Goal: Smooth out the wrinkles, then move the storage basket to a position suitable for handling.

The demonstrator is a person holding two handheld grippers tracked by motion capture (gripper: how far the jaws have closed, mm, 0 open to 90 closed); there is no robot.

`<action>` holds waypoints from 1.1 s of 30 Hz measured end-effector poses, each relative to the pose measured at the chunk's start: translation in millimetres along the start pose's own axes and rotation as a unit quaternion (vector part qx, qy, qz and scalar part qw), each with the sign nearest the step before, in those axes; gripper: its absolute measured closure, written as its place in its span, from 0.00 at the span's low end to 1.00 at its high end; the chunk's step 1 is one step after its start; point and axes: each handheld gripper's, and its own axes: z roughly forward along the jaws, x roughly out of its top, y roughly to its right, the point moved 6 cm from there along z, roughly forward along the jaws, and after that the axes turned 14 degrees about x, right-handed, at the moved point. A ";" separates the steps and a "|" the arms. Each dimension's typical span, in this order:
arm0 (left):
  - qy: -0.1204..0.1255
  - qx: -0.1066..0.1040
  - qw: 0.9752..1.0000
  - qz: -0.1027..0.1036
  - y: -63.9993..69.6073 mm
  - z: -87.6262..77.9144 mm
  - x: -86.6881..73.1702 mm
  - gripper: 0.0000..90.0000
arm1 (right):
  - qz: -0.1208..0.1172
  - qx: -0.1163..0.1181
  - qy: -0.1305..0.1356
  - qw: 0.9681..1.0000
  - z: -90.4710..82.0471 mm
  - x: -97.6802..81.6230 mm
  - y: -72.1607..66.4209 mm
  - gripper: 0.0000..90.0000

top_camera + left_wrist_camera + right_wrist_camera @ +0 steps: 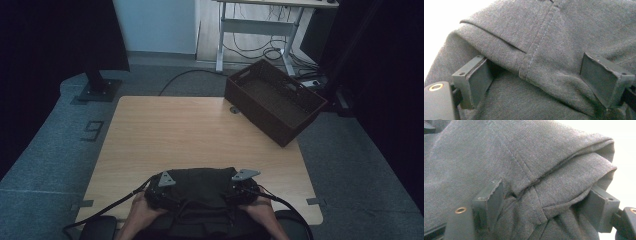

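A dark grey folded garment [200, 184] lies at the near edge of the wooden table [175, 130], between my two hands. My left gripper [167, 188] is at its left end and my right gripper [240, 186] at its right end. In the left gripper view the garment [549, 37] has a stitched seam. The left gripper [536, 82] straddles it with jaws wide, both pad faces bare, and one pad [477, 80] tucked under a fold. In the right gripper view the right gripper [546, 207] clamps a thick rolled fold of the garment [499, 150].
A dark brown open basket [275, 100] sits tilted at the table's far right corner, overhanging the edge. A black stand base [97, 90] and cables lie on the floor behind. A white desk frame [260, 30] stands farther back.
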 end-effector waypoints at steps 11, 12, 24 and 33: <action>0.000 -0.010 1.000 0.004 10.8 -9.3 -7.2 0.12 | -0.003 0.005 -0.003 1.000 -7.0 -10.5 -13.1 0.25; 0.000 -0.014 1.000 0.004 9.8 -9.4 -6.6 0.12 | -0.006 0.006 -0.004 1.000 -7.3 -10.1 -13.0 0.25; 0.026 -0.022 0.999 0.000 -17.6 -26.8 16.0 0.02 | -0.014 0.000 0.004 1.000 -25.8 9.0 -1.0 0.16; 0.048 0.022 0.998 -0.017 -60.7 -35.8 27.7 0.01 | -0.030 -0.044 0.014 0.998 -48.5 24.4 24.4 0.14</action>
